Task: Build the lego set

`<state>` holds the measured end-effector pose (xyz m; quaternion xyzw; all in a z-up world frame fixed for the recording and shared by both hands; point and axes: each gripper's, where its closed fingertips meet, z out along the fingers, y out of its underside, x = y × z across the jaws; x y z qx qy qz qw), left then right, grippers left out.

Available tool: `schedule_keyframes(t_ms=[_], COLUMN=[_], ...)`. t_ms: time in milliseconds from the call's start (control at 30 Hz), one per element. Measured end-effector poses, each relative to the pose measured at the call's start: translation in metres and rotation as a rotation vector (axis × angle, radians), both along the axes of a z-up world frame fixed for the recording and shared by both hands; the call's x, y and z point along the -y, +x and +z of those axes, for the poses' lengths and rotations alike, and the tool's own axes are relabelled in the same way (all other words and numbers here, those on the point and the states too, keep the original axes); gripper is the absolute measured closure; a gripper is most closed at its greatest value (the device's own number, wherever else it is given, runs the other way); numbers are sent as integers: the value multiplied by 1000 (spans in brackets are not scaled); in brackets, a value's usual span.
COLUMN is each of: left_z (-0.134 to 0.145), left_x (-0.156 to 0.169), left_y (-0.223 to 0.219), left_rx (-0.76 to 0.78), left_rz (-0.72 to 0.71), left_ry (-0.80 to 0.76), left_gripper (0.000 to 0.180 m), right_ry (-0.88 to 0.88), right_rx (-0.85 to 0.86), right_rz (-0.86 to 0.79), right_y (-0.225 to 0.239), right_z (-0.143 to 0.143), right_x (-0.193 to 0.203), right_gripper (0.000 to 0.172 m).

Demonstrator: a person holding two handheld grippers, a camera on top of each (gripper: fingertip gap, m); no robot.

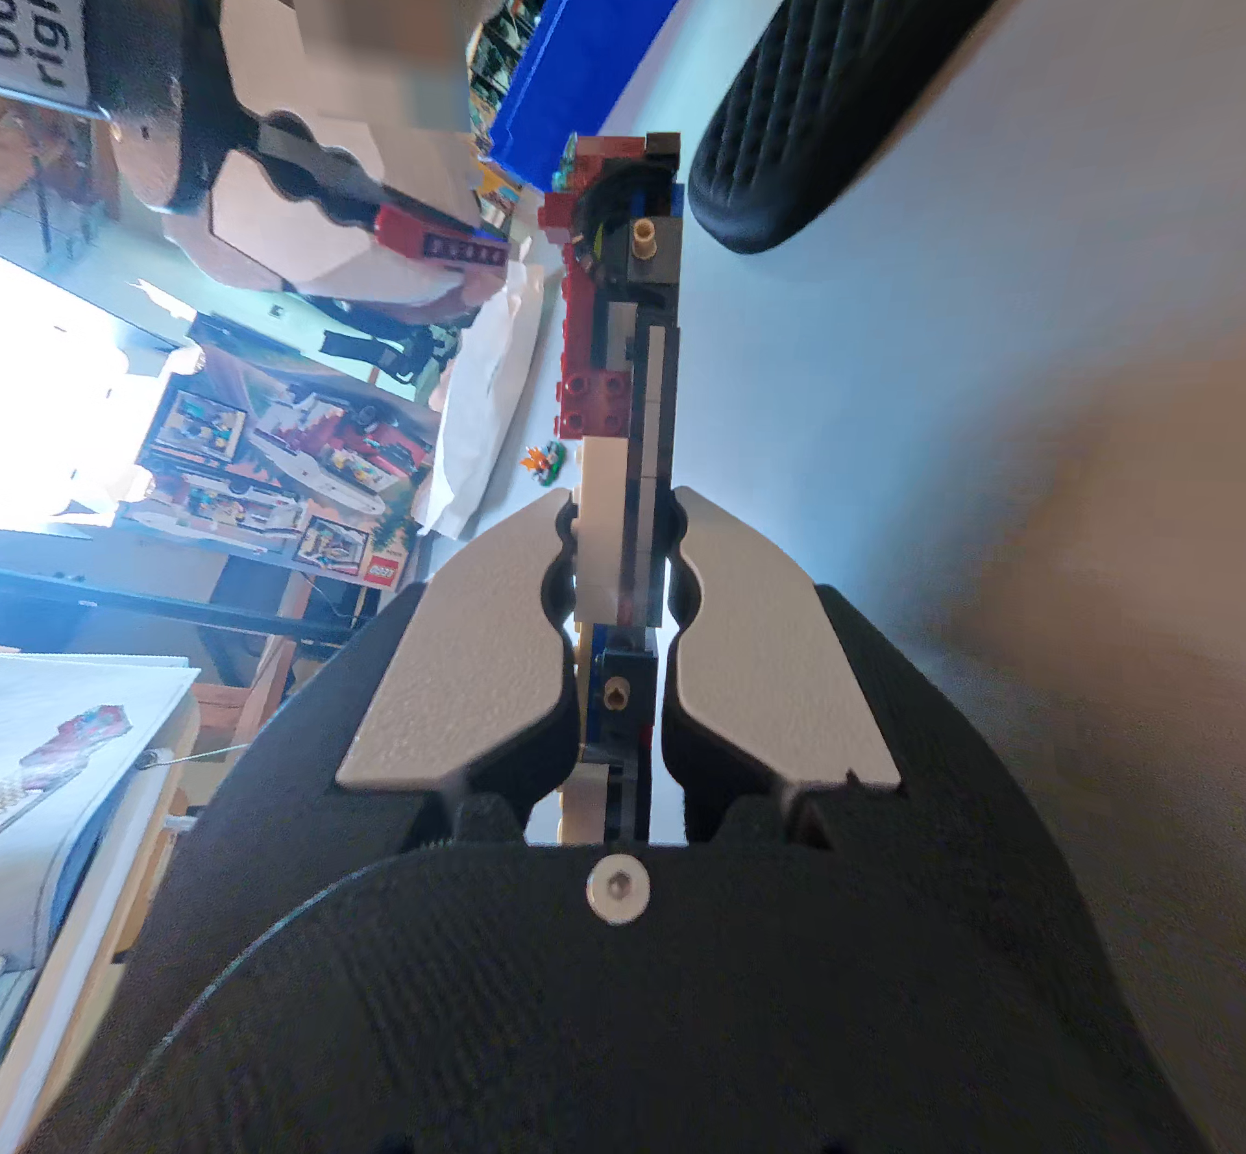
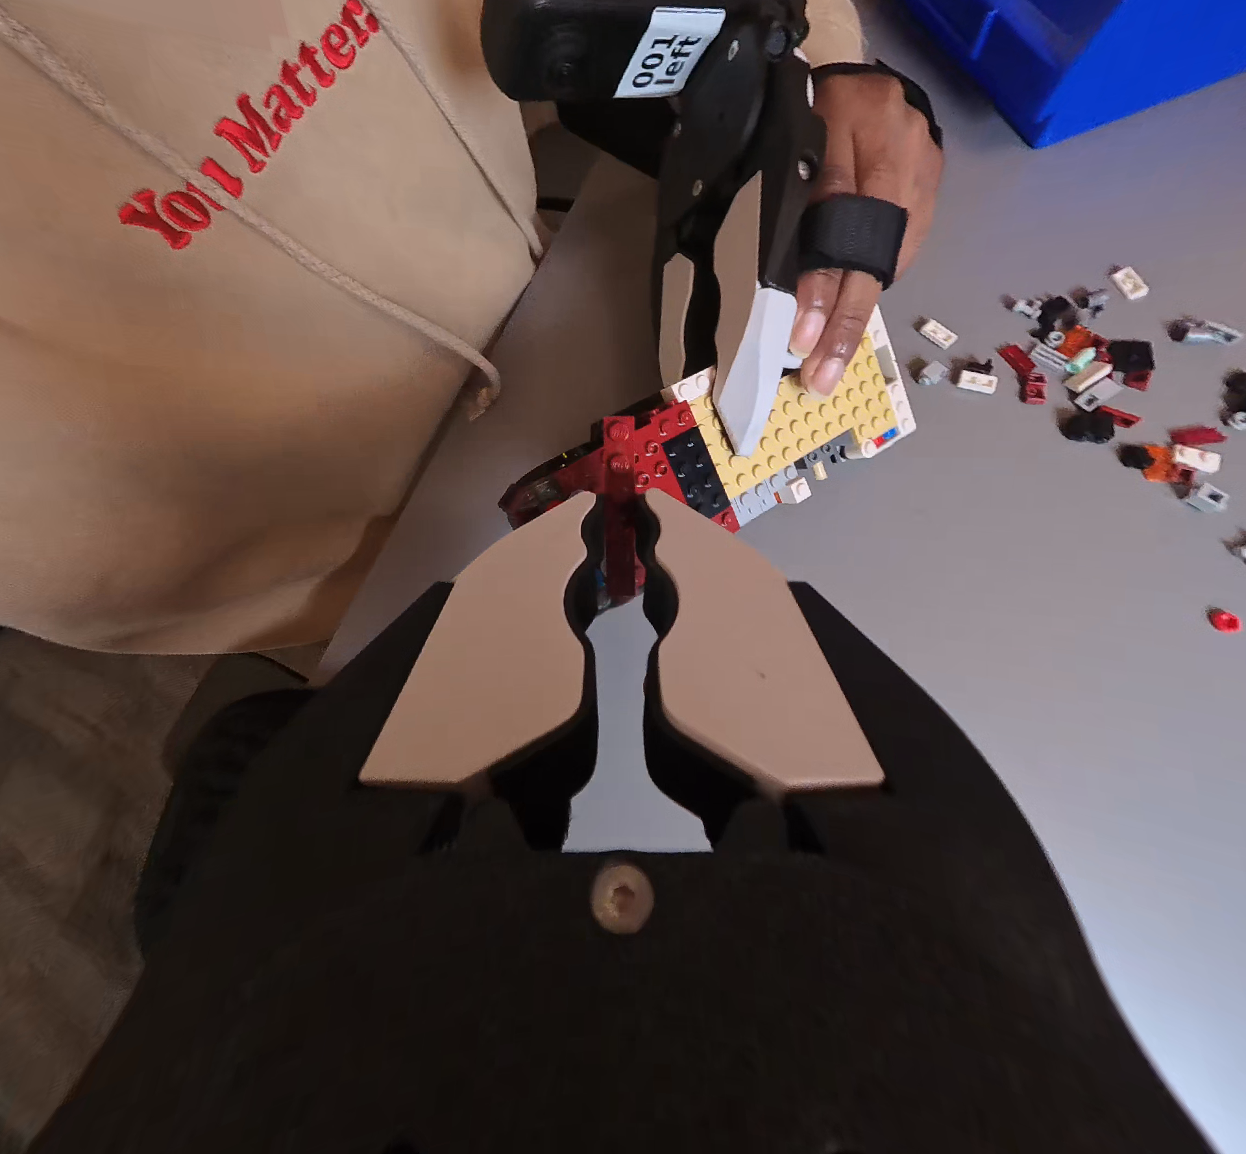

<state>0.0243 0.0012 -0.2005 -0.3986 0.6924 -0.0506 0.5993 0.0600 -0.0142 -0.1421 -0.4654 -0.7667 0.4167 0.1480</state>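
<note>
A: We're looking at one brick model (image 2: 775, 434), held up off the grey table (image 2: 1011, 649) near the person's chest: tan studded deck, white edging, a black patch, red nose, grey bits along one side.

B: And two grippers. We're seeing the left gripper (image 1: 624, 555) narrowed onto the model's white and black edge, both pads pressing it, the model running edge-on straight away from us.

A: We're watching the right gripper (image 2: 624, 535) closed almost fully on one dark red plate (image 2: 620, 501), a slim strip with two studs showing past the fingertips, hovering just at the model's red end. Whether it's touching the model, we're unable to say.

B: One hand (image 2: 856, 211) is showing, two fingertips resting on the tan deck.

A: Further out, we're counting one blue bin (image 2: 1079, 22), cut off at the frame, and one scatter of loose pieces (image 2: 1112, 393), too small and blurred to count.

B: One picture box (image 1: 283, 467) beyond, sideways.
</note>
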Motion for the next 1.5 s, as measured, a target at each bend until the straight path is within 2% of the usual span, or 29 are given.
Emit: schedule_keyframes(t_ms=[100,433,600,833,1000,1100,1233,1500], left_z=[1,-34,-49,-49,-46,-48,-47,-47], left_x=[1,-2,0,-1,-4,-7,-6,-8], left_y=[0,-8,-17,-33,-44,-49,-50,-51], left_rx=[-5,-222,-339,-424,-436,-423,-372,-368], left_rz=[-2,-6,5,63,95,120,129,124], left_ry=[42,133,56,-29,-68,-2,44,105], left_gripper=[157,155,150,146,138,146,148,150], right_ry=[44,212,273,352,404,394,348,327], right_rx=[40,134,149,158,185,180,167,185], right_rz=[47,55,70,132,252,304,316,323], right_y=[0,3,0,-8,-24,-34,-40,-39], right_z=[-4,-50,-67,-74,-75,-76,-81,-84], right_x=[5,3,6,7,9,14,17,21], right_gripper=[163,163,163,163,163,163,163,163])
